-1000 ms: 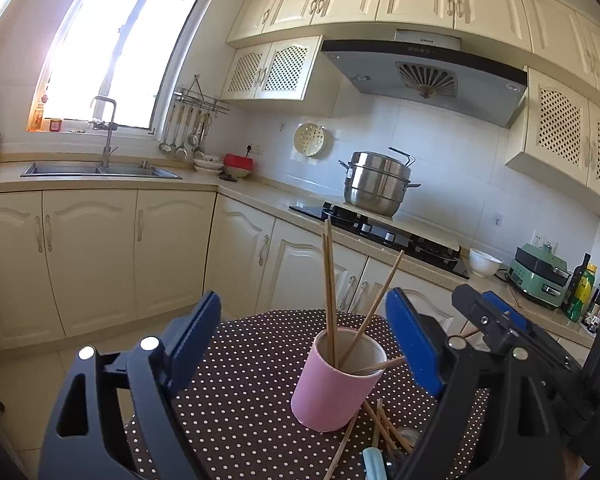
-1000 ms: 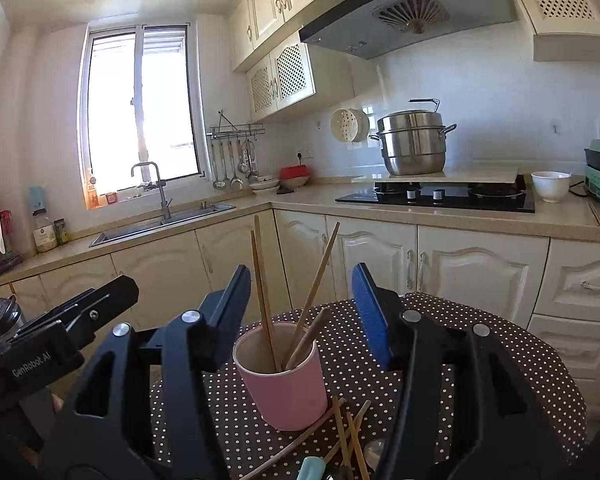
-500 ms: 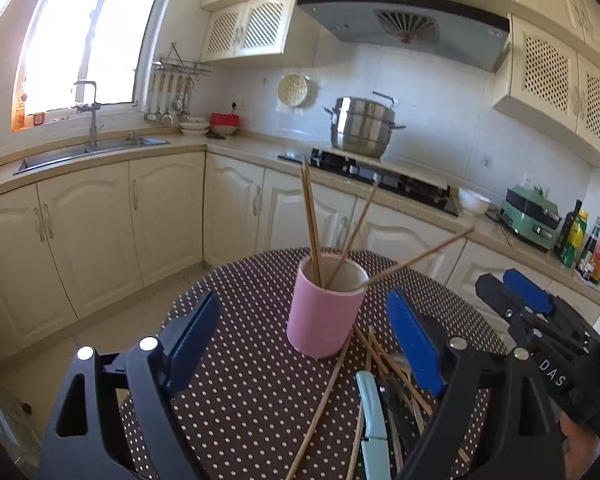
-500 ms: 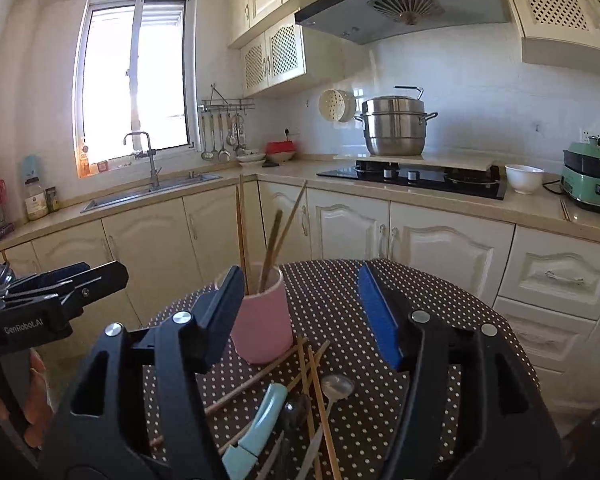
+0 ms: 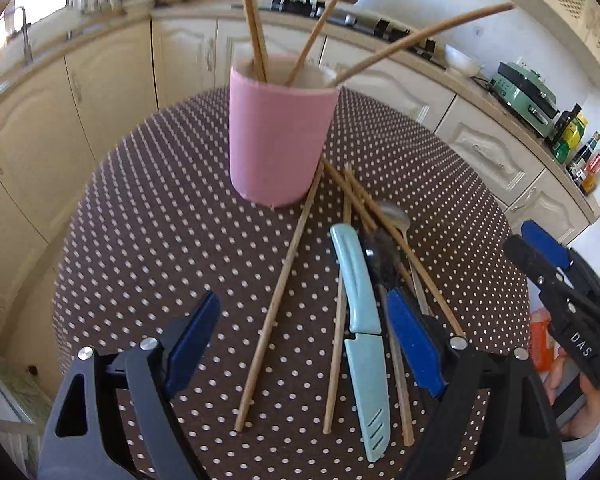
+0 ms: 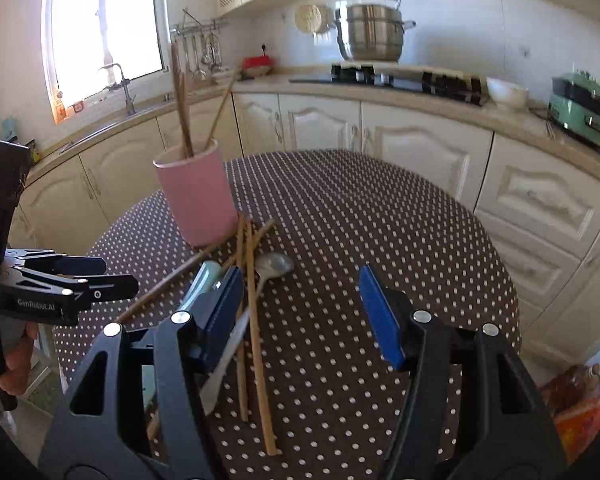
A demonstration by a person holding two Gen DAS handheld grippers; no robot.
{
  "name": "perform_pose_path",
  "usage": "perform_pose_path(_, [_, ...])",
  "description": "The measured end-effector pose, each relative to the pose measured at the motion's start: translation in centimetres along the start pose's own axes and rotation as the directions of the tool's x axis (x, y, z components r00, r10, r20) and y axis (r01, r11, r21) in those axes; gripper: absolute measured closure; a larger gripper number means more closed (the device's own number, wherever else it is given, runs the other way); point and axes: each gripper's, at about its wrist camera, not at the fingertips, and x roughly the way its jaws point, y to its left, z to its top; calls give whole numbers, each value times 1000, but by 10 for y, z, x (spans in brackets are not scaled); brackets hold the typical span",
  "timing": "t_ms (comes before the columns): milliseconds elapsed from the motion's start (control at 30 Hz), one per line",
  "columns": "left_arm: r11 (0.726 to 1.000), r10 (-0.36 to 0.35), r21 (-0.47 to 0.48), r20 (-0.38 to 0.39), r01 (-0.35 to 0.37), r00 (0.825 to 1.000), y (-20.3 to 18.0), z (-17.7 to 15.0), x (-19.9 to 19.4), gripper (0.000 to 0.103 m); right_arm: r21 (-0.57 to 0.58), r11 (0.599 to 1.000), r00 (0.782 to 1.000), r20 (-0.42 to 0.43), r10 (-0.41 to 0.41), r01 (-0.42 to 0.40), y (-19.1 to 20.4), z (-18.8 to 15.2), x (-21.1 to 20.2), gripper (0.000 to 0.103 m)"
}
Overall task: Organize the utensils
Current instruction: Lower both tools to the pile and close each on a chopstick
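Left wrist view: the left gripper (image 5: 300, 336) hangs over the spotted table (image 5: 148, 240) with its jaws wide apart and nothing between the pads; a loose chopstick (image 5: 278, 304) lies in the gap below. Beside it lie more chopsticks, a pale blue knife (image 5: 362, 312) and a spoon (image 5: 396, 218). The pink cup (image 5: 278, 136) stands upright just beyond the pile and already holds four chopsticks.

Right wrist view: the right gripper (image 6: 300, 312) is likewise parted and empty, its jaws about halfway open, poised above bare cloth to the right of the pile.

Suggested technique: take one chopstick at a time, closing across its width near mid-length so that it does not pivot. Choose a stick lying clear of the knife and spoon. Tilt it upright before lowering it into the cup, and avoid knocking the leaning sticks or the rim.
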Motion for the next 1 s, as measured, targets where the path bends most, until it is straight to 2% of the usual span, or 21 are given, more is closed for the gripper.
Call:
perform_pose_path(167, [1000, 9, -11, -55, -10, 998, -4, 0, 22, 20, 14, 1000, 997, -75, 25, -24, -7, -9, 14, 43])
perform_pose_path(233, [999, 20, -32, -51, -22, 998, 0, 5, 27, 30, 8, 999, 993, -108, 42, -41, -5, -10, 21, 43])
perform_pose_path(300, [997, 36, -65, -44, -38, 998, 8, 11, 30, 31, -10, 999, 990, -132, 50, -52, -3, -9, 29, 43])
perform_pose_path(333, [997, 45, -64, -51, -48, 998, 10, 13, 33, 37, -18, 998, 988, -145, 56, -59, -1, -8, 33, 43])
perform_pose_path(433, [994, 102, -16, -84, -104, 991, 8, 21, 45, 53, -40, 995, 979, -190, 79, -88, 5, -4, 47, 43])
perform_pose_path(467, [993, 118, -1, -90, -119, 989, 6, 25, 49, 55, -40, 994, 975, -203, 94, -104, 7, -2, 52, 44])
perform_pose_path(567, [987, 158, 38, -99, -155, 982, -3, 32, 62, 68, -43, 990, 961, -248, 120, -135, 11, 1, 68, 66])
perform_pose_path(600, [986, 165, 50, -108, -160, 980, -5, 33, 67, 76, -40, 988, 954, -270, 133, -149, 12, 1, 73, 69])
perform_pose_path(733, [982, 180, 66, -96, -175, 979, -13, 36, 79, 90, -48, 983, 934, -321, 155, -179, 16, 2, 85, 74])
perform_pose_path(867, [986, 168, 36, -110, -165, 980, -12, 30, 80, 92, -59, 982, 923, -356, 148, -181, 15, 0, 89, 92])
perform_pose_path(1000, [986, 165, 47, -145, -160, 976, -12, 21, 73, 93, -64, 982, 913, -383, 139, -176, 8, -1, 85, 94])
